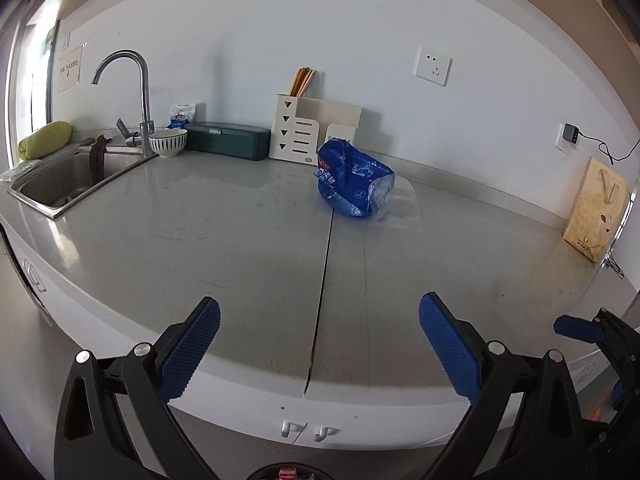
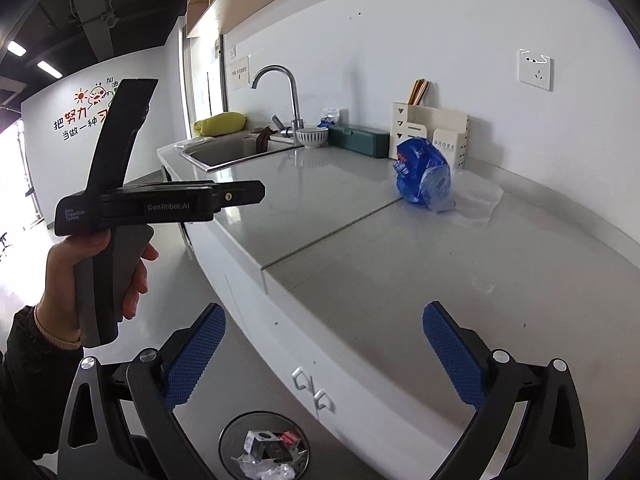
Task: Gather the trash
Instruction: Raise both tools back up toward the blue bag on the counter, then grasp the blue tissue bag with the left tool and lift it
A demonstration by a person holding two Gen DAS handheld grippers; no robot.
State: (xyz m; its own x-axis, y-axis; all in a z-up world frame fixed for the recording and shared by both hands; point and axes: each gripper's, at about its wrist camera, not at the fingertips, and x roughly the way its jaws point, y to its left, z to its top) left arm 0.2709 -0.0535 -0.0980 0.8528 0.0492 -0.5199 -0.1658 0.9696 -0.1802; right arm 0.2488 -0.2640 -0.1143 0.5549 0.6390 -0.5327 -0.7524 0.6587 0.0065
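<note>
Trash (image 2: pixel 267 450) lies in a round bin (image 2: pixel 224 442) on the floor, right below the front edge of the counter (image 2: pixel 400 280) and just beside its white cabinet doors: small boxes and crumpled clear wrap show inside it. On the counter, well back toward the wall, a blue bag (image 1: pixel 352 182) lies on its side with a sheet of clear plastic (image 1: pixel 404 204) touching it on the right; in the right wrist view the same bag (image 2: pixel 424 178) sits just in front of a white rack (image 2: pixel 436 128). The left gripper (image 1: pixel 320 354) hangs above the counter's front edge with its blue pads spread wide and nothing between them. The right gripper (image 2: pixel 324 356) is also spread as wide as it goes, its jaws empty, over the counter edge and the bin. A hand (image 2: pixel 100 272) grips the left gripper's handle at the left of the right wrist view. At the counter's far left are a sink (image 1: pixel 52 184) with a curved tap (image 1: pixel 132 96), a striped bowl (image 1: pixel 168 142) beside it, then a green box (image 1: pixel 228 140) along the wall. Chopsticks (image 1: pixel 302 80) stand upright in the rack. A yellow cloth (image 1: pixel 44 140) lies behind the sink, and a tan paper bag (image 1: pixel 596 210) leans at the far right.
</note>
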